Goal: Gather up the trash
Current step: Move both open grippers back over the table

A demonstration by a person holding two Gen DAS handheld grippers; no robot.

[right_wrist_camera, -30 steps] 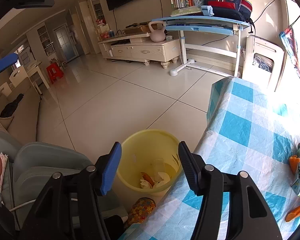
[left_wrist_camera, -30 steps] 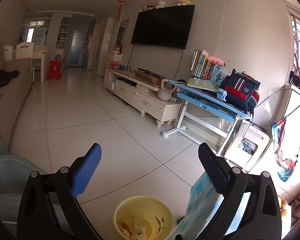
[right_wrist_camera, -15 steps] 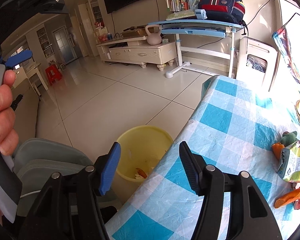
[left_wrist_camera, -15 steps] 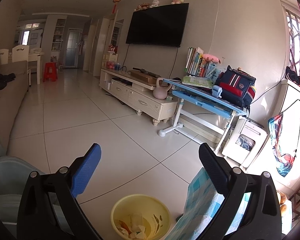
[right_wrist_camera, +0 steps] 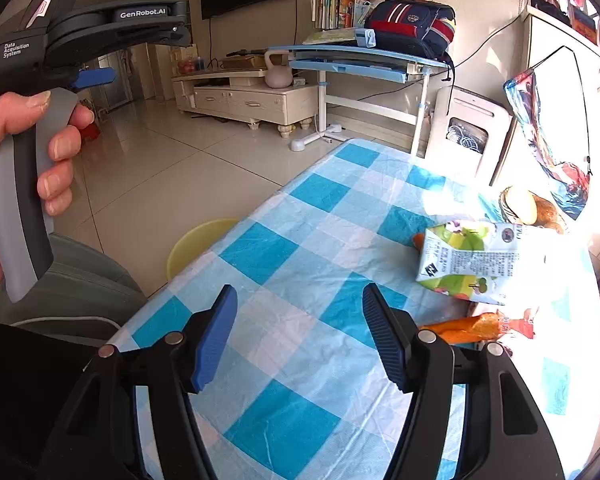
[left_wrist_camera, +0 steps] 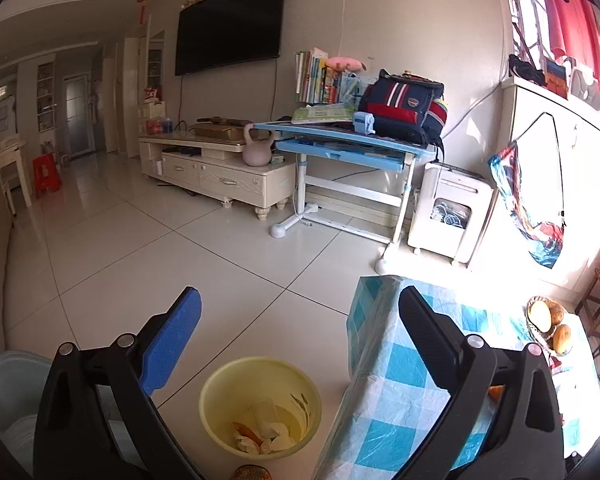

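A juice carton (right_wrist_camera: pixel 474 262) lies on its side at the right of the right wrist view, on the blue checked tablecloth (right_wrist_camera: pixel 300 264). Just below it lies an orange wrapper (right_wrist_camera: pixel 466 328), and above it a basket of fruit (right_wrist_camera: pixel 524 208) sits in glare. The right gripper (right_wrist_camera: pixel 298 334) hovers over bare cloth left of the carton, its jaws opening with nothing between them. The yellow bin (left_wrist_camera: pixel 260 406) stands on the floor tiles beside the table edge, at the bottom centre of the left wrist view, with scraps inside. The left gripper (left_wrist_camera: pixel 300 330) hangs above it, jaws wide and empty. A hand (right_wrist_camera: pixel 16 168) at the upper left grips its handle.
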